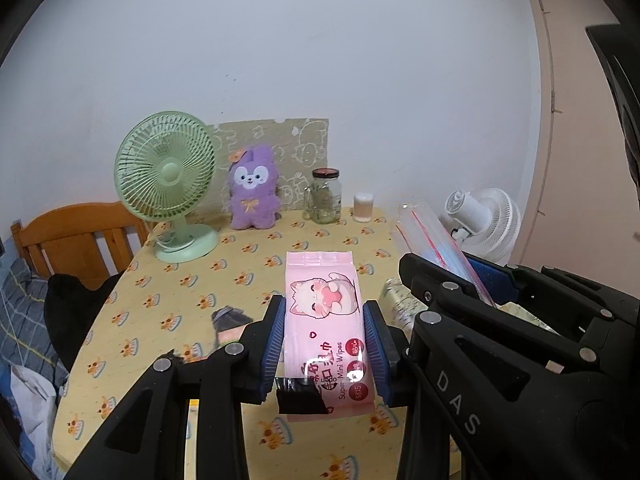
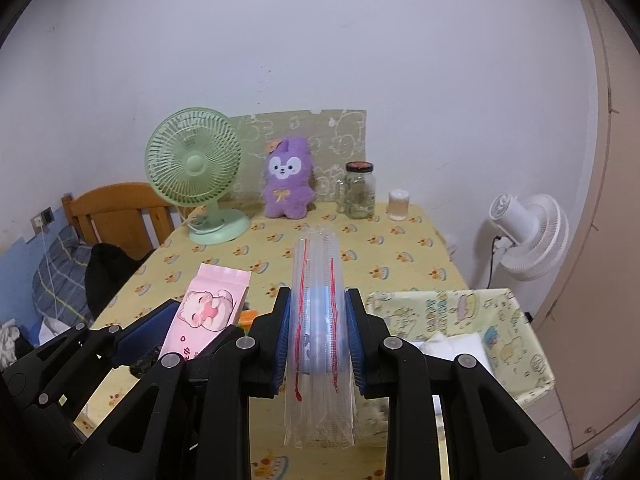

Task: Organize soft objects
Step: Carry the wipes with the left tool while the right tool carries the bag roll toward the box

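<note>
The left gripper [image 1: 325, 344] squeezes a pink wipes pack [image 1: 325, 320] above the table [image 1: 160, 300], left of the fabric box [image 2: 520, 320]. The right gripper [image 2: 319, 336] pinches a clear zip bag [image 2: 318, 320] beside that box. Both soft things are picked up, but neither is in the box yet. Only the right view shows the box's inside, with something white there.
</note>
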A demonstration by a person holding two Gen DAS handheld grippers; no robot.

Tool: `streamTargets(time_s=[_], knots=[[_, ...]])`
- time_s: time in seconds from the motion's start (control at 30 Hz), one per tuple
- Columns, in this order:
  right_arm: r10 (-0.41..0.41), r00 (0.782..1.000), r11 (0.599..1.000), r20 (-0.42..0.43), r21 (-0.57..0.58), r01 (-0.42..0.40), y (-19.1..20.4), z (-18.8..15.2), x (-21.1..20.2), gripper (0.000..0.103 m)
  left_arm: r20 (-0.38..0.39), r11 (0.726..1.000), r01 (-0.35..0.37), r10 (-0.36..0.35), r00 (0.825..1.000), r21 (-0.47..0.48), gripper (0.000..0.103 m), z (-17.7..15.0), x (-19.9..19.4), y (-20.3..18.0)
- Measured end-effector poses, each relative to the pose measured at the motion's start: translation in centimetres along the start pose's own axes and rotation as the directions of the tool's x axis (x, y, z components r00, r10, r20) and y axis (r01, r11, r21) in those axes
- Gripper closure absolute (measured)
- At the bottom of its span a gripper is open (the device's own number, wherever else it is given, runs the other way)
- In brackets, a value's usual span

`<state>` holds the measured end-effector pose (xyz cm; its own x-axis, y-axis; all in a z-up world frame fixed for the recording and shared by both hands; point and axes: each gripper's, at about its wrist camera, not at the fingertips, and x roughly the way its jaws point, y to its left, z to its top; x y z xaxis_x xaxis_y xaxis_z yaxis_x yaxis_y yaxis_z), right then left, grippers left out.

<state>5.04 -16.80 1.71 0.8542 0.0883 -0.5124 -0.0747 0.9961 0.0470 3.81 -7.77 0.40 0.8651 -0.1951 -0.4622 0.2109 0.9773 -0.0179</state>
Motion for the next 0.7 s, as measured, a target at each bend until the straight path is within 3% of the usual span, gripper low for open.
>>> streamTargets(time_s=[0.7], knots=[[-0.072,0.997,0.996,-0.012,0.044,0.072,-6.5,-0.9,1.3,0.074,-0.021,0.996,0.083,-0.083,0.996,0.04,0.064,0.3,3.7,-5.3]])
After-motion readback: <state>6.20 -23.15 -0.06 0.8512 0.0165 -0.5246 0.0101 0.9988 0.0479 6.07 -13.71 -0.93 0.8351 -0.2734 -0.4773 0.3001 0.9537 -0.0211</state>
